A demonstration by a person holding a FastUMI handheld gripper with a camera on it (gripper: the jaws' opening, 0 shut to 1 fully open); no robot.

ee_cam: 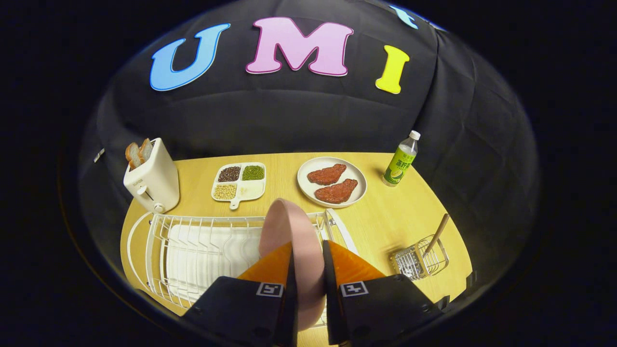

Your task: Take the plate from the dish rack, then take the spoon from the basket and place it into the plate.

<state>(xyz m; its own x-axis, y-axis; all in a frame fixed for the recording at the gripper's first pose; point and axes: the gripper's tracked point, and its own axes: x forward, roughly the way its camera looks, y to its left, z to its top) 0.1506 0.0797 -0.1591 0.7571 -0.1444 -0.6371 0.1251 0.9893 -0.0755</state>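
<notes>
Now you have the pink plate [289, 231] pinched on edge in the gripper [308, 270], one finger pressing each face, the jaws closed down to little more than the plate's thickness. The plate stands upright over the right end of the white dish rack [193, 250], its rim rising above the wire; whether its lower edge has come clear of the slots is hidden behind the fingers. Its faces look left and right, and its long line runs from the gripper away toward the far side of the wooden table [385, 221], leaning slightly left at the top.

By the look of it, you are in the first step: the plate is gripped but not set down anywhere. The spoon [437, 233] waits untouched, standing handle-up and tilted to the right in the small wire basket [418, 260], to the right of the rack and well apart from the fingers. Left for you, then: lift the plate free, lay it flat on bare table, release, then fetch the spoon and put it in the plate.

Beyond the rack sit a toaster [152, 178], a divided tray of beans [239, 180], a plate with two steaks [331, 182] and a bottle [401, 161].
</notes>
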